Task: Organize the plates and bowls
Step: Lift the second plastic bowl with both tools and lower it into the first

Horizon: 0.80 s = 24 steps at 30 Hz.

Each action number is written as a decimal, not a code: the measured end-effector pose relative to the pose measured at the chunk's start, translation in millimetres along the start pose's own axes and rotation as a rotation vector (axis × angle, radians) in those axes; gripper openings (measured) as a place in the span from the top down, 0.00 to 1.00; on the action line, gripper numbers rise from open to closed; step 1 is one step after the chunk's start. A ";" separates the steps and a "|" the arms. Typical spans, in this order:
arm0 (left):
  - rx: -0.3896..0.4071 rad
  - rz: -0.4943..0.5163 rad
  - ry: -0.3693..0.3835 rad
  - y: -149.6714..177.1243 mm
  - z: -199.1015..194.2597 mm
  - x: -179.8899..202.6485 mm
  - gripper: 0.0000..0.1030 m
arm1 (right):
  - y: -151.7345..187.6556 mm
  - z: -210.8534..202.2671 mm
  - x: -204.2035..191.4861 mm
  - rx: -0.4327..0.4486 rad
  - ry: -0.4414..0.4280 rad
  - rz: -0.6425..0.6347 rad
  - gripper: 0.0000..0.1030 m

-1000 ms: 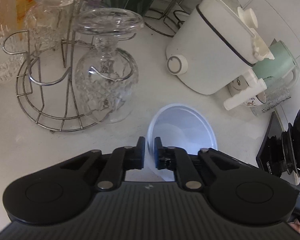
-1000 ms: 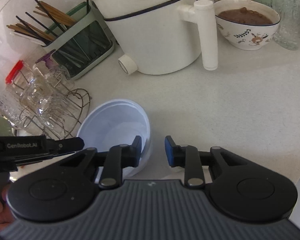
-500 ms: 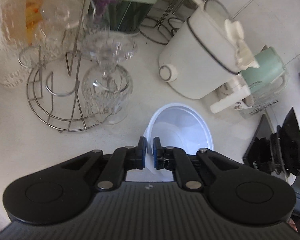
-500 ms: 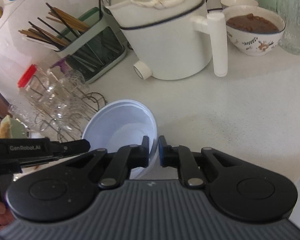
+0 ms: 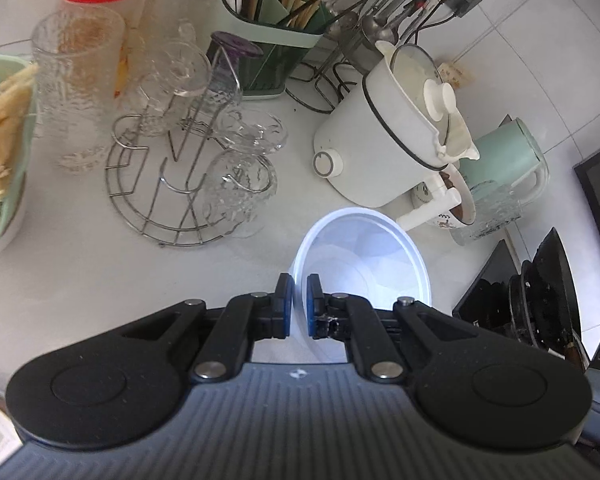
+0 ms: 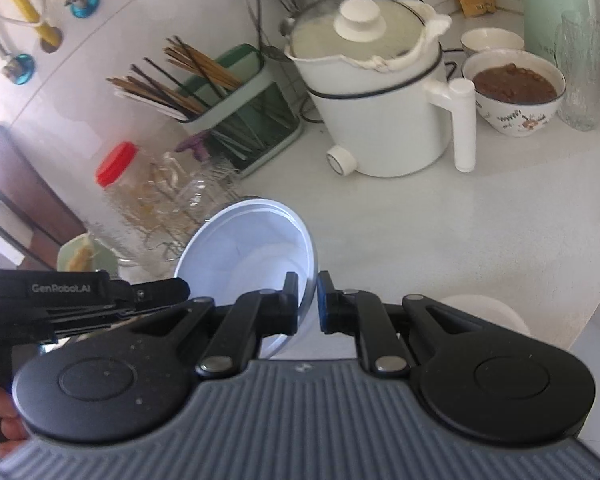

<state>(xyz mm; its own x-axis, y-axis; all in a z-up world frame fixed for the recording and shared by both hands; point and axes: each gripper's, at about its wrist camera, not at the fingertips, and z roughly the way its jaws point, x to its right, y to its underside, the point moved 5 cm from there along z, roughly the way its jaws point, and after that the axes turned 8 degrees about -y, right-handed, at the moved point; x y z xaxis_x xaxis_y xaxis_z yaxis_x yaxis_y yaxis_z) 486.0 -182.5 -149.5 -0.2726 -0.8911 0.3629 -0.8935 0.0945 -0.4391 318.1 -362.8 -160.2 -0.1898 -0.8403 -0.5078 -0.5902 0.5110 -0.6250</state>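
A white plastic bowl hangs lifted above the white counter, held from two sides. My left gripper is shut on its near rim. My right gripper is shut on the opposite rim of the same bowl, which tilts toward the left. The left gripper's black body shows at the left of the right wrist view. A second white dish lies on the counter just right of my right gripper, partly hidden by it.
A white electric pot with a side handle stands behind. A patterned bowl of brown food, a mint kettle and a glass stand to its right. A wire rack of glasses and a chopstick holder stand left. A black stove is at the far right.
My right gripper closed on the bowl's rim. Both grippers then lifted the bowl up off the counter, so the counter things look smaller and farther.
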 end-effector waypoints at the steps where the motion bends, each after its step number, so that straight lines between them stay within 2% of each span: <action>1: 0.006 0.007 -0.003 -0.2 -3.9 -0.4 0.92 | 0.9 -2.5 -3.3 0.004 -0.001 -0.001 0.88; 7: 0.025 0.017 -0.020 0.3 -28.9 -9.4 0.92 | 10.1 -15.0 -22.8 0.004 -0.023 0.048 0.88; 10: 0.036 0.013 -0.010 0.4 -41.8 -17.1 0.92 | 14.8 -16.2 -33.0 -0.003 -0.018 0.029 0.88; 24: 0.004 -0.025 -0.027 22.1 -75.5 -60.1 0.92 | 41.4 -18.8 -67.0 -0.045 -0.074 0.011 0.88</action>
<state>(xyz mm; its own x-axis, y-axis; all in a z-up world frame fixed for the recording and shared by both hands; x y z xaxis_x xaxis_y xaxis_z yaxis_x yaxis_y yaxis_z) 455.7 -93.3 -118.9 -0.2403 -0.9046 0.3520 -0.8987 0.0702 -0.4329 291.6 -288.8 -140.9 -0.1393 -0.8179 -0.5582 -0.6229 0.5106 -0.5927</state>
